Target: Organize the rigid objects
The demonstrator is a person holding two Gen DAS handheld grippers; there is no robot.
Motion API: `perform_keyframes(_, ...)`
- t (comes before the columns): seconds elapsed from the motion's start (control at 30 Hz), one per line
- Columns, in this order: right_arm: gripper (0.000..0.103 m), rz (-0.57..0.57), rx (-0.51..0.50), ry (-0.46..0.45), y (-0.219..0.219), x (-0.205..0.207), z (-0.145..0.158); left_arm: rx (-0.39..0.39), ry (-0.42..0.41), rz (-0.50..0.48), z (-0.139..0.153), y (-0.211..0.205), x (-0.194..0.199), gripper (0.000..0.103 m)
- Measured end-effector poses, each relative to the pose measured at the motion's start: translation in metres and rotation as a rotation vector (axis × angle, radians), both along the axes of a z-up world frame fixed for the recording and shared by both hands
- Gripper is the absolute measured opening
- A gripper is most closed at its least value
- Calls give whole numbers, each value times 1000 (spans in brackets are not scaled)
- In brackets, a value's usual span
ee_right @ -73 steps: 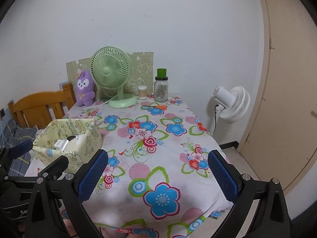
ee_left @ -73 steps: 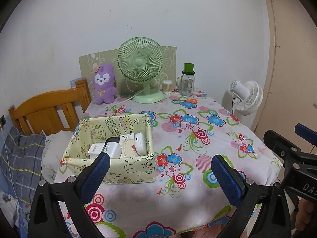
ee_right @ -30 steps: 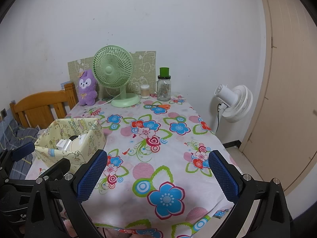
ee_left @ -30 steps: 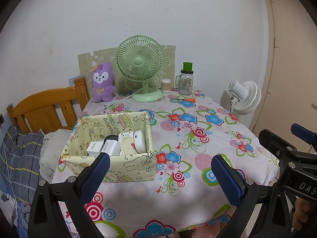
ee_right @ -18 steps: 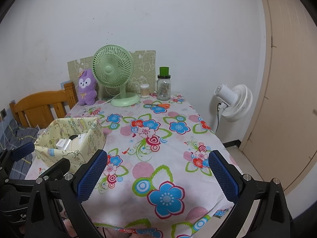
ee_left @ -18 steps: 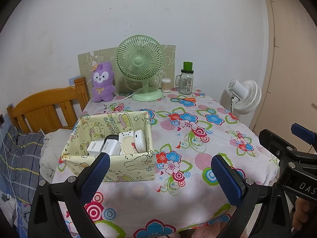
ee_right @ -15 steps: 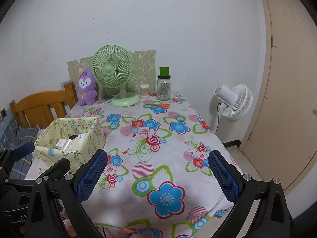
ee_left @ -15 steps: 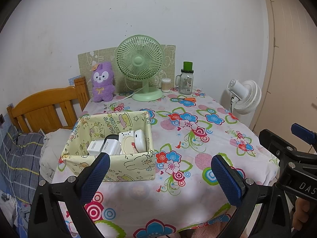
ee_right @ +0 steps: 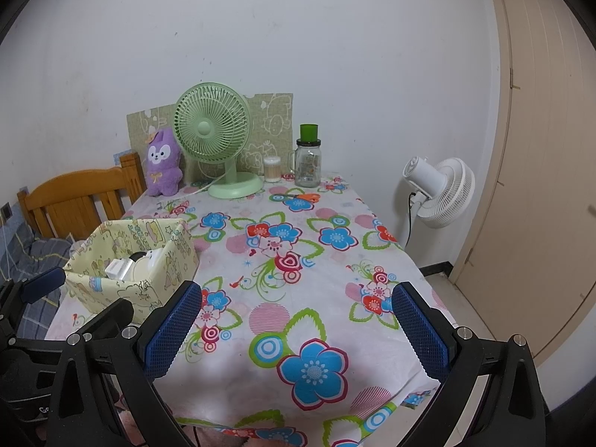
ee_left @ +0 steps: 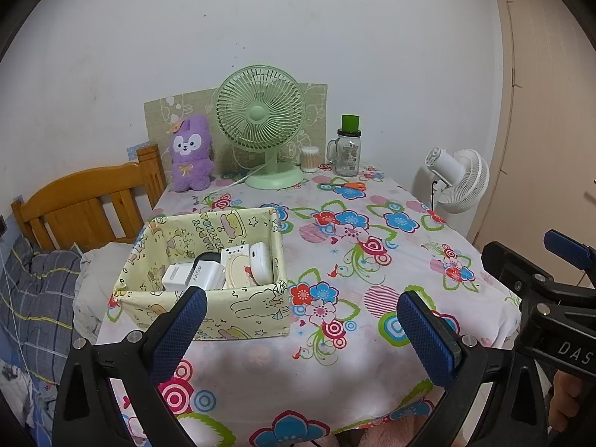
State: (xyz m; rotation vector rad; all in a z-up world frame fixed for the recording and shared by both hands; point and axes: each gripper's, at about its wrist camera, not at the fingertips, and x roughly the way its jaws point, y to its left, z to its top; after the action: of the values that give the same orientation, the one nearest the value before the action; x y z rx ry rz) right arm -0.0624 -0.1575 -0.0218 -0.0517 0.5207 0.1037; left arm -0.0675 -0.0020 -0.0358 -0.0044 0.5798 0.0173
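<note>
Two grippers: left gripper (ee_left: 300, 318) low centre of the left wrist view, right gripper (ee_right: 296, 316) low centre of the right wrist view; both spread wide, nothing between the pads, both hanging off the near table edge.
Change since 2.4 s ago: almost none; left view drawn back a touch, box slightly lower in frame; last half second motionless.
Meaning for task: likely finished or paused; no loose rigid item visible on the cloth near either tool.
One table: flowered tablecloth (ee_left: 376, 272) filling centre frame, no clutter across its middle.
One storage box: yellow cartoon-print box (ee_left: 208, 294), left of centre in the left wrist view, just beyond the left finger; lower left in the right wrist view (ee_right: 134, 268).
Task items: about five white rigid pieces inside the box, packed touching: two chargers (ee_left: 193, 275), one round compact (ee_left: 240, 272), one rounded white case (ee_left: 260, 268), one small adapter (ee_left: 234, 252) behind; a dark piece partly hidden, so count uncertain.
Two fans: green desk fan (ee_left: 262, 126) upper centre; white floor fan (ee_left: 460, 180) right of the table.
One plush: purple plush (ee_left: 190, 152), upper left of centre.
One jar: glass jar with green lid (ee_left: 348, 149).
One cotton-swab tub (ee_left: 310, 158).
One pair of scissors: orange-handled scissors (ee_left: 348, 185), far edge; rigid, still outside the box.
</note>
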Motion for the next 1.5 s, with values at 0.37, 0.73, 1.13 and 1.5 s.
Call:
perform_keyframes(0.37,103,2,2,9,2,-1,-3,-2,7,5,0,2,1,103)
perform_keyframes(0.73,103,3,2,5,3,-2,-3,-10,14,13,1,6,1,103)
perform_keyframes(1.13,103,7,11,13,3,-2,-4,-23,21,10,-2,8,4,103)
perform_keyframes(1.5,103,6,8,12,3,0,-5,-25,21,11,-3,9,5,103)
